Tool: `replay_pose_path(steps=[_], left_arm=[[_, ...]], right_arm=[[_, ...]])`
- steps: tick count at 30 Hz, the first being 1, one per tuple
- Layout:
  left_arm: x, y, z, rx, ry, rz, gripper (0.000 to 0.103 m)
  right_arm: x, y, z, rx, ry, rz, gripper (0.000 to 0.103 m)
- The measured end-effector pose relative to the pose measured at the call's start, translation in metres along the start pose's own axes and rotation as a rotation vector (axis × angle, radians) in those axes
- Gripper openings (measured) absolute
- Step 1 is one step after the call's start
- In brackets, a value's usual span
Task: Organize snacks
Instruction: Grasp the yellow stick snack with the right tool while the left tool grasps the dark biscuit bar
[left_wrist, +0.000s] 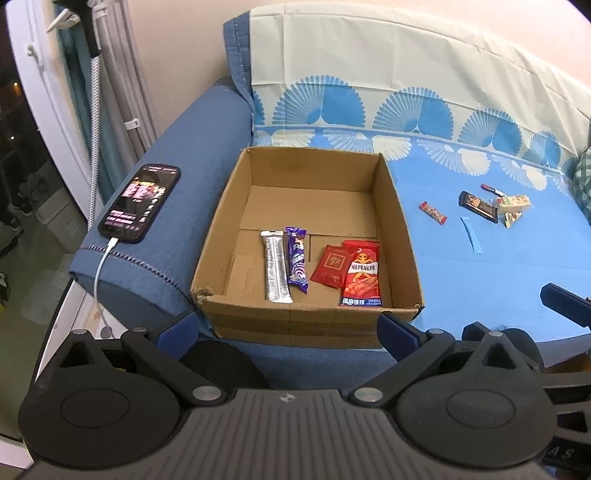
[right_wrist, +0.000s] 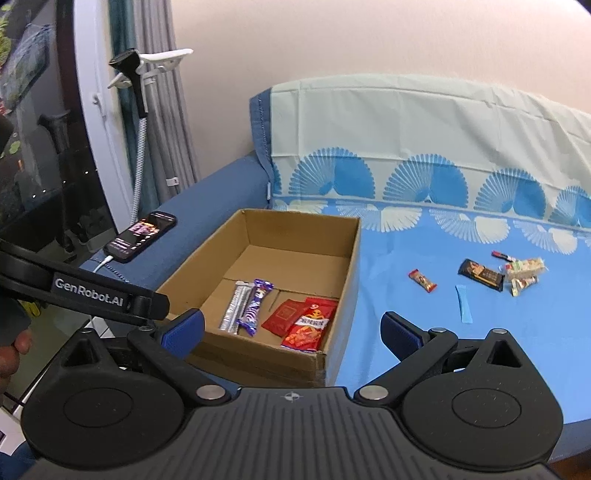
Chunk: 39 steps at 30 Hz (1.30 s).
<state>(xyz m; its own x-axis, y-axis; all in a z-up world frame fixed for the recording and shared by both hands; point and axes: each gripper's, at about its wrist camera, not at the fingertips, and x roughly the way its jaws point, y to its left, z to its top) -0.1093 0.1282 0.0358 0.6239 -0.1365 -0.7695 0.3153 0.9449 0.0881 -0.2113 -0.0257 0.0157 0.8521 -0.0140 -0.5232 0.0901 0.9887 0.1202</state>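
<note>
An open cardboard box (left_wrist: 400, 236) (right_wrist: 347, 266) sits on a blue sofa cover. In it lie a silver stick pack (left_wrist: 276, 266) (right_wrist: 233, 305), a purple bar (left_wrist: 296, 263) (right_wrist: 255, 306), a small red sachet (left_wrist: 331, 265) (right_wrist: 283, 316) and a red spicy snack bag (left_wrist: 362, 273) (right_wrist: 310, 325). Several loose snacks lie on the cover to the right: a small red bar (left_wrist: 433, 212) (right_wrist: 422, 280), a dark bar (left_wrist: 478, 206) (right_wrist: 482, 275), a blue stick (left_wrist: 471, 234) (right_wrist: 463, 303), pale packets (left_wrist: 511, 206) (right_wrist: 524, 271). My left gripper (left_wrist: 290, 328) is open and empty before the box's near wall. My right gripper (right_wrist: 291, 328) is open and empty, near the box's front right corner.
A lit phone (left_wrist: 140, 201) (right_wrist: 142, 236) on a charging cable lies on the sofa arm left of the box. The sofa back (left_wrist: 369, 74) rises behind. A curtain and a white door frame (right_wrist: 92, 110) stand at the left. The left gripper's body (right_wrist: 92, 291) crosses the right wrist view.
</note>
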Motion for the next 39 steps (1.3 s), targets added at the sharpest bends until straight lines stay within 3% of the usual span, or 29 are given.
replay_pose_path(steps=[8,16,22,29,34,39], left_arm=[[0.027,-0.051,0.046,0.115,0.005,-0.029,0.103],[0.078,-0.156,0.126,0.301,-0.020,-0.201,0.103],[0.167,-0.262,0.171,0.506,-0.043,-0.321,0.103],[0.308,-0.366,0.194,0.740,-0.040,-0.354,0.103],[0.383,-0.417,0.201,0.821,0.004,-0.391,0.103],[0.430,-0.447,0.202,0.879,0.025,-0.407,0.103]], right_arm=[[0.021,-0.062,-0.002,0.148,0.014,-0.102,0.101],[0.047,-0.192,0.004,0.337,-0.002,-0.309,0.101],[0.091,-0.301,0.012,0.478,-0.022,-0.420,0.101],[0.190,-0.419,0.009,0.601,0.030,-0.484,0.101],[0.266,-0.477,0.005,0.588,0.106,-0.475,0.101],[0.312,-0.502,0.000,0.562,0.177,-0.469,0.101]])
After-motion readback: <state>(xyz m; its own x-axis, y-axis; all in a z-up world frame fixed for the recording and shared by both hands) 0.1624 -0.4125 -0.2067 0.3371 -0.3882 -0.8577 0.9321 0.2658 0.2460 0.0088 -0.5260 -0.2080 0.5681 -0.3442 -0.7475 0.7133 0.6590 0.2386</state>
